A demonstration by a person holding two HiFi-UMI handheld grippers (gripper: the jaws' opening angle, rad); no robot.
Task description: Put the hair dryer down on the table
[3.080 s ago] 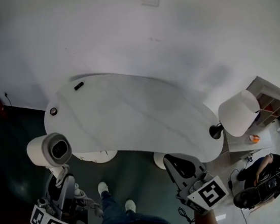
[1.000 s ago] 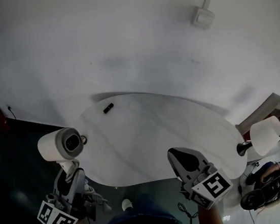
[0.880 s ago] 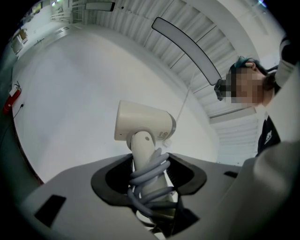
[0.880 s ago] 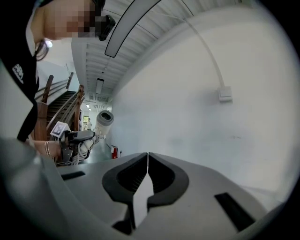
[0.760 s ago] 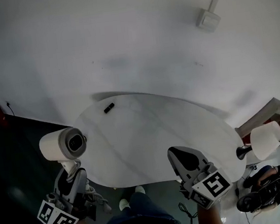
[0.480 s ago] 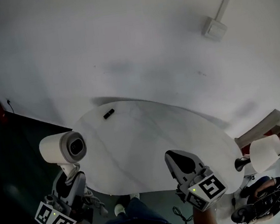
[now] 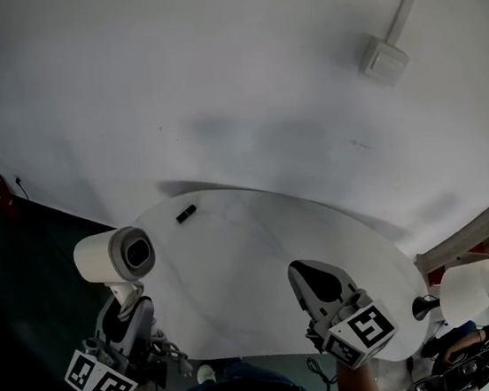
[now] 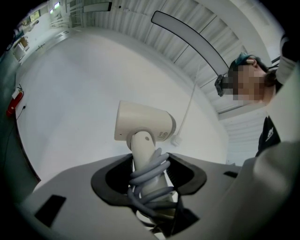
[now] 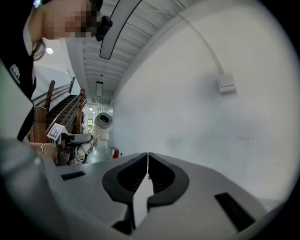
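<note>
Your left gripper [image 8: 151,183] is clamped on the handle of the hair dryer [image 7: 115,255], right where the grey cord [image 8: 149,172] is wound round it. The hair dryer stands upright above the gripper, held in the air at the left edge of the table [image 7: 262,264]. Your right gripper [image 9: 148,165] is pressed together with nothing in it, over the table's near edge. A small dark thing [image 7: 185,213] lies near the far left edge. A white lamp [image 7: 467,291] stands past the right end.

No readable text, hair dryer [image 8: 143,123] print apparently blurred
</note>
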